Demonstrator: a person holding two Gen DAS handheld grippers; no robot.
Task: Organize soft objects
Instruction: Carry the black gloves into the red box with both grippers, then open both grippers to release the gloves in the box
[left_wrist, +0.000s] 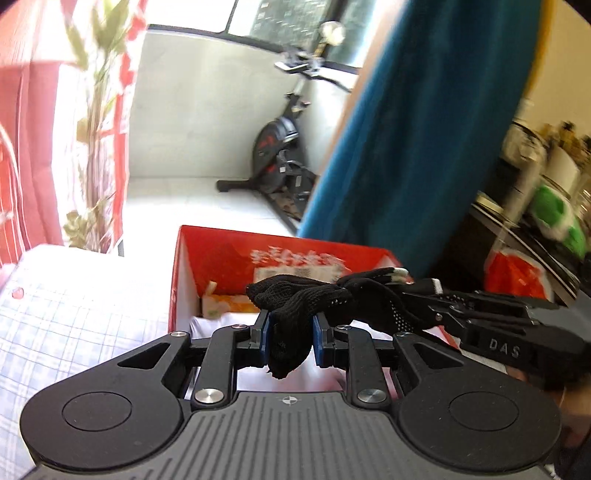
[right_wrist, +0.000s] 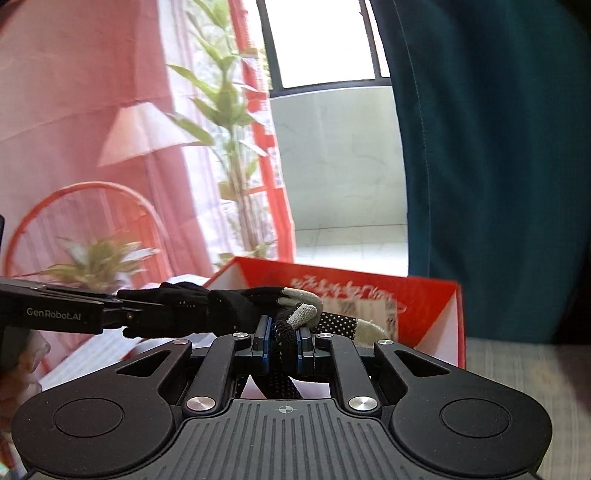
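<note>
Black gloves (left_wrist: 295, 295) between both tools

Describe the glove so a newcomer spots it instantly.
Start at the open red box before the blue curtain. In front of it a black knit glove stretches between both tongs. Grey fingertips and white grip dots set it apart.

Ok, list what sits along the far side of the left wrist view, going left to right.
Red curtain → leafy plant → exercise bike → blue curtain → green thing on the cluttered shelf at the right edge.
</note>
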